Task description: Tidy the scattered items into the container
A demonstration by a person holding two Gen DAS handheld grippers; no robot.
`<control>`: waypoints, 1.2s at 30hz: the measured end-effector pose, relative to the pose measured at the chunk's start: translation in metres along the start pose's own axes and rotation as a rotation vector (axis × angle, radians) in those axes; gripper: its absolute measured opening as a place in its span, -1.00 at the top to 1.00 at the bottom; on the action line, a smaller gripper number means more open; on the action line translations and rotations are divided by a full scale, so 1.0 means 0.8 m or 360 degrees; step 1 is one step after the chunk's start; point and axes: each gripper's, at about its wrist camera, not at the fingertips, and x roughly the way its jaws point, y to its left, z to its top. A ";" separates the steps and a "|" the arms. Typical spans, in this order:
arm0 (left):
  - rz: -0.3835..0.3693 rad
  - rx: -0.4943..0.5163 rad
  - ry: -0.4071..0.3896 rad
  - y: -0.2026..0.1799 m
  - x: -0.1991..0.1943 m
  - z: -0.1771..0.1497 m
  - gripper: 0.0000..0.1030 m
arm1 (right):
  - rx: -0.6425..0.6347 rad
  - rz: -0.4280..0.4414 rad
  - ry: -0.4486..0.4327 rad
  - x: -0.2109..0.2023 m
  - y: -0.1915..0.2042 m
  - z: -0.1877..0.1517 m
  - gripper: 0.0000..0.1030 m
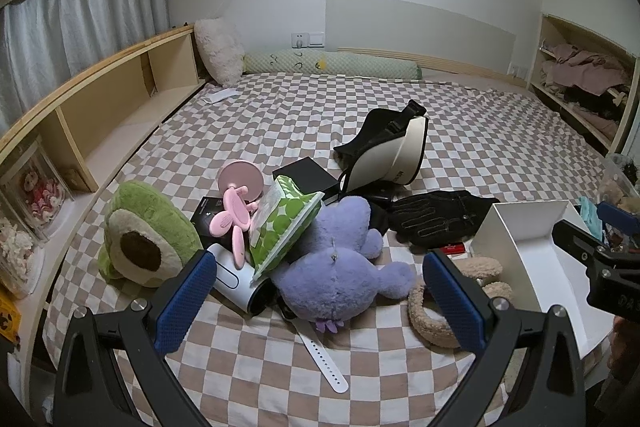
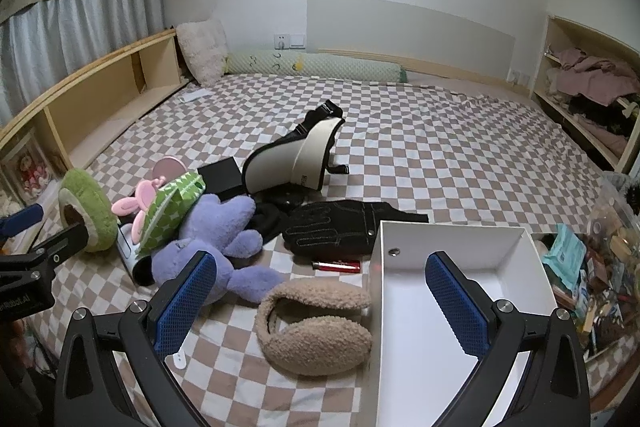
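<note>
Both my grippers hang over the bed [image 2: 420, 155] with their blue pads spread wide and nothing between them — the left gripper [image 1: 320, 291] faces the heap of things, the right gripper [image 2: 320, 291] sits over the white box [image 2: 460, 307]. As far as I can see, the box shows only bare white floor. The items lie outside it on the checked cover: a purple plush [image 1: 336, 267], an avocado plush [image 1: 148, 235], a green tissue pack [image 1: 284, 223], a pink fan [image 1: 240, 203], black gloves [image 2: 340, 227], a red lighter [image 2: 338, 265] and fuzzy tan earmuffs [image 2: 316, 327] touching the box's left wall. I judge this a reach-and-pick stage; any grasp calls for centring the fingers on one item — the plush looks soft and easy.
</note>
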 end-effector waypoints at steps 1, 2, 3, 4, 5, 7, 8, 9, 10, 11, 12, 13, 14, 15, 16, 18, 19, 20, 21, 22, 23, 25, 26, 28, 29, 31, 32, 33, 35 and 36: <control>-0.0006 -0.0011 -0.0011 0.003 -0.002 0.001 -1.00 | 0.0010 0.0007 -0.0014 0.000 -0.001 0.000 -1.00; -0.0011 -0.0028 -0.0028 0.006 -0.004 0.003 -1.00 | 0.0026 0.0014 -0.0030 -0.001 -0.003 0.001 -1.00; -0.0017 -0.0045 -0.0043 0.009 -0.006 0.005 -1.00 | 0.0046 0.0018 -0.0043 -0.001 -0.005 0.001 -1.00; -0.0023 -0.0062 -0.0057 0.013 -0.008 0.006 -1.00 | 0.0069 0.0022 -0.0050 -0.001 -0.007 0.002 -1.00; -0.0032 -0.0085 -0.0066 0.018 -0.010 0.008 -1.00 | 0.0101 0.0030 -0.0047 0.000 -0.010 0.003 -1.00; -0.0047 -0.0110 -0.0057 0.025 -0.008 0.010 -1.00 | 0.0168 0.0070 -0.0012 0.005 -0.017 0.004 -1.00; -0.0057 -0.0125 -0.0049 0.030 -0.007 0.012 -1.00 | 0.0194 0.0097 0.0007 0.008 -0.020 0.004 -1.00; -0.0060 -0.0136 -0.0038 0.033 -0.005 0.012 -1.00 | 0.0220 0.0122 0.0028 0.012 -0.023 0.004 -1.00; -0.0060 -0.0146 -0.0028 0.037 -0.004 0.012 -1.00 | 0.0233 0.0131 0.0040 0.015 -0.024 0.003 -1.00; -0.0056 -0.0154 -0.0015 0.041 -0.001 0.012 -1.00 | 0.0238 0.0135 0.0049 0.017 -0.024 0.003 -1.00; -0.0056 -0.0159 -0.0001 0.045 0.001 0.012 -1.00 | 0.0229 0.0138 0.0068 0.020 -0.024 0.003 -1.00; -0.0060 -0.0163 0.0012 0.048 0.003 0.012 -1.00 | 0.0221 0.0139 0.0088 0.023 -0.023 0.003 -1.00; -0.0065 -0.0166 0.0028 0.051 0.006 0.013 -1.00 | 0.0214 0.0138 0.0113 0.026 -0.022 0.002 -1.00; -0.0070 -0.0168 0.0045 0.054 0.009 0.013 -1.00 | 0.0207 0.0141 0.0140 0.030 -0.022 0.002 -1.00; -0.0075 -0.0170 0.0061 0.056 0.012 0.014 -1.00 | 0.0206 0.0165 0.0168 0.035 -0.022 0.001 -1.00; -0.0081 -0.0168 0.0106 0.062 0.021 0.016 -1.00 | 0.0214 0.0205 0.0217 0.042 -0.024 -0.001 -1.00; -0.0085 -0.0165 0.0127 0.065 0.027 0.018 -1.00 | 0.0220 0.0219 0.0235 0.046 -0.025 -0.001 -1.00; -0.0089 -0.0157 0.0153 0.067 0.034 0.019 -1.00 | 0.0223 0.0222 0.0237 0.047 -0.027 -0.001 -1.00; -0.0093 -0.0149 0.0178 0.068 0.041 0.020 -1.00 | 0.0226 0.0224 0.0239 0.048 -0.029 0.000 -1.00; -0.0098 -0.0144 0.0213 0.069 0.051 0.022 -1.00 | 0.0228 0.0227 0.0242 0.050 -0.031 0.000 -1.00; -0.0107 -0.0145 0.0251 0.070 0.062 0.024 -1.00 | 0.0231 0.0230 0.0244 0.051 -0.033 0.001 -1.00; -0.0116 -0.0130 0.0299 0.067 0.081 0.027 -1.00 | 0.0237 0.0235 0.0248 0.054 -0.037 0.001 -1.00; -0.0116 -0.0099 0.0323 0.062 0.092 0.029 -1.00 | 0.0240 0.0237 0.0251 0.055 -0.039 0.002 -1.00; -0.0108 -0.0029 0.0360 0.050 0.114 0.032 -1.00 | 0.0251 0.0255 0.0260 0.059 -0.044 0.003 -1.00; -0.0101 0.0011 0.0371 0.045 0.124 0.032 -1.00 | 0.0259 0.0268 0.0267 0.061 -0.046 0.003 -1.00; -0.0078 0.0101 0.0399 0.033 0.144 0.030 -1.00 | 0.0278 0.0287 0.0285 0.064 -0.051 0.003 -1.00; -0.0048 0.0153 0.0415 0.028 0.157 0.028 -1.00 | 0.0288 0.0294 0.0295 0.066 -0.053 0.003 -1.00; -0.0012 0.0194 0.0426 0.025 0.168 0.026 -1.00 | 0.0298 0.0301 0.0305 0.068 -0.055 0.003 -1.00; 0.0081 0.0271 0.0421 0.020 0.190 0.023 -1.00 | 0.0310 0.0311 0.0321 0.072 -0.058 0.002 -1.00; 0.0126 0.0308 0.0419 0.018 0.201 0.021 -0.98 | 0.0312 0.0309 0.0327 0.074 -0.060 0.002 -1.00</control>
